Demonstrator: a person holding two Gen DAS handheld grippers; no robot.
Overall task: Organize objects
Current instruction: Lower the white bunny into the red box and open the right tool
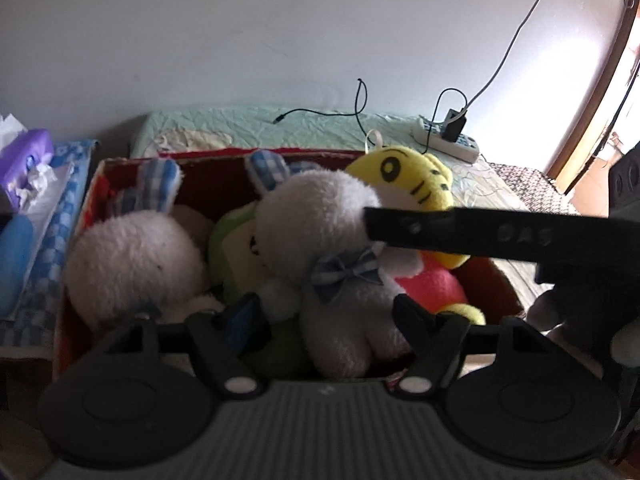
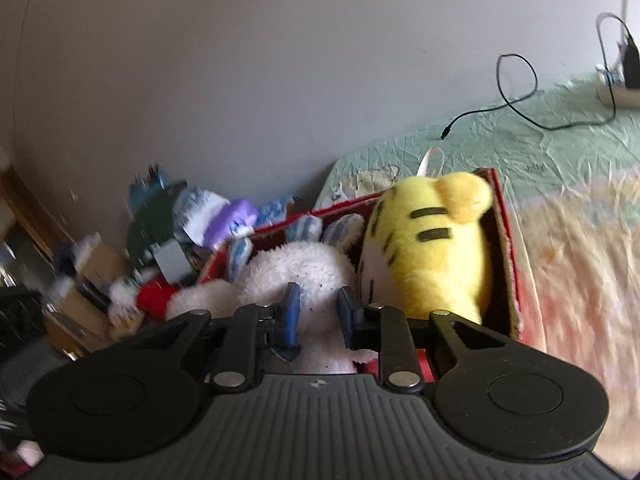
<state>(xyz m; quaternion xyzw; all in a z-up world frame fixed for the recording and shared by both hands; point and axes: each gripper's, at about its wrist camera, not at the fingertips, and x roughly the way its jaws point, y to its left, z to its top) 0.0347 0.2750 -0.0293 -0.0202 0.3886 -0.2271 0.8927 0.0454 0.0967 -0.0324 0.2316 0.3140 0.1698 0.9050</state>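
While both tongs gape at frame bottom, left tongs (image 1: 324,320) and right tongs (image 2: 318,314) straddle the white bunny (image 1: 340,240) in the red box (image 1: 80,216).

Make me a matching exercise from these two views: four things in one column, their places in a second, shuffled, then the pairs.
Things:
1. yellow tiger plush
2. power strip
3. purple tissue pack
4. bow-tie white rabbit plush

Places:
A. on the bed, by the wall
B. outside the red box, to its left
C. in the box's far right corner
D. in the box, in front of the left gripper

Pairs: 1-C, 2-A, 3-B, 4-D
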